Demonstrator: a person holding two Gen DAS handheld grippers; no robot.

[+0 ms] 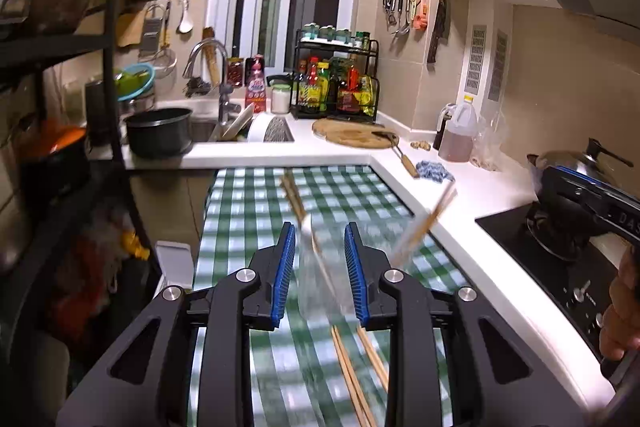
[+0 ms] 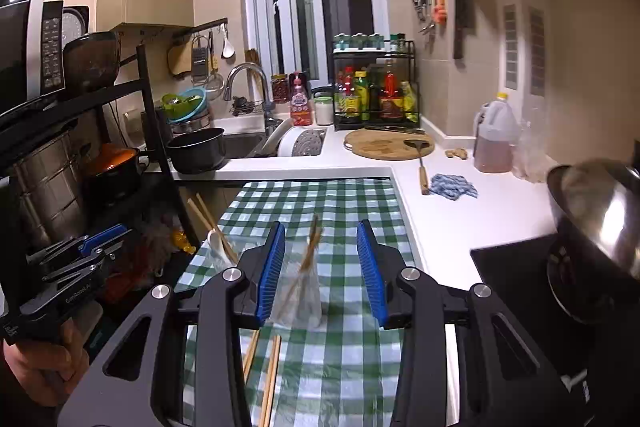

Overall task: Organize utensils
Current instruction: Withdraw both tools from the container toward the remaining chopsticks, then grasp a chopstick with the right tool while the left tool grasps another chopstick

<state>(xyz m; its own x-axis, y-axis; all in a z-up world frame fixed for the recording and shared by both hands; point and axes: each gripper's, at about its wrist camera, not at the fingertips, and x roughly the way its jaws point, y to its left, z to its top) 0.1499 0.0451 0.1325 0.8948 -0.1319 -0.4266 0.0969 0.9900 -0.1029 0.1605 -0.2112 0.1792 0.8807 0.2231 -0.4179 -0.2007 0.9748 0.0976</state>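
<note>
A green checked cloth (image 1: 256, 211) (image 2: 352, 203) covers the table. A clear glass (image 1: 320, 275) holding chopsticks and a white spoon stands between my left gripper's (image 1: 320, 259) open blue pads; contact is blurred. A second clear glass (image 2: 300, 287) with chopsticks stands between my right gripper's (image 2: 320, 263) open pads, apart from them. Loose wooden chopsticks (image 1: 356, 379) (image 2: 272, 375) lie on the cloth near both grippers. In the right wrist view the left gripper (image 2: 96, 251) shows at far left, beside the glass with the white spoon (image 2: 218, 243).
White counter (image 1: 472, 195) wraps right, with a hob (image 1: 560, 267) and a lidded wok (image 2: 600, 219). A round board (image 2: 388, 145), spatula, blue rag (image 2: 454, 187) and oil jug (image 2: 494, 139) sit behind. Sink, black pot (image 1: 160, 135) and a dark rack (image 2: 80, 147) are on the left.
</note>
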